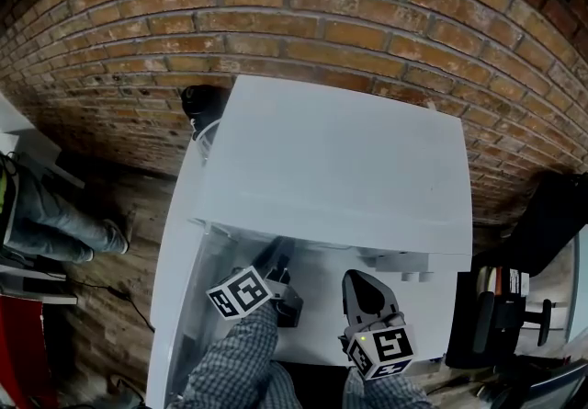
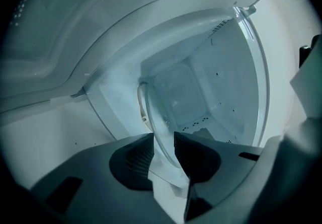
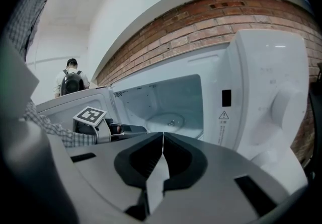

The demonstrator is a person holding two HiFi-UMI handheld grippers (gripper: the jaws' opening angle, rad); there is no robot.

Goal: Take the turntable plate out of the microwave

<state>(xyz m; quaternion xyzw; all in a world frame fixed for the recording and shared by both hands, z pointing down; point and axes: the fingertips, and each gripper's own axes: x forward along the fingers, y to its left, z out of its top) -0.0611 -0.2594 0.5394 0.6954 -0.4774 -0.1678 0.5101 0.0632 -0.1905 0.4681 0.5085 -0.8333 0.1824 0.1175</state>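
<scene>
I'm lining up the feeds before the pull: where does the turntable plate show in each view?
Head view: not in it; the top of the microwave covers it.
Left gripper view: turntable plate, lower centre, rim clamped by the left gripper.
Right gripper view: turntable plate, centre, low in the cavity, just above the shut right gripper.
Shared landmark: the white microwave.

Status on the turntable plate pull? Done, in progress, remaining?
Done: the microwave door stands open, exposing the cavity.
In hand: the left gripper is clamped on the rim of the glass turntable plate, which looks to be inside the cavity. The right gripper waits out front, shut and empty.
Left: draw the plate clear of the microwave.
</scene>
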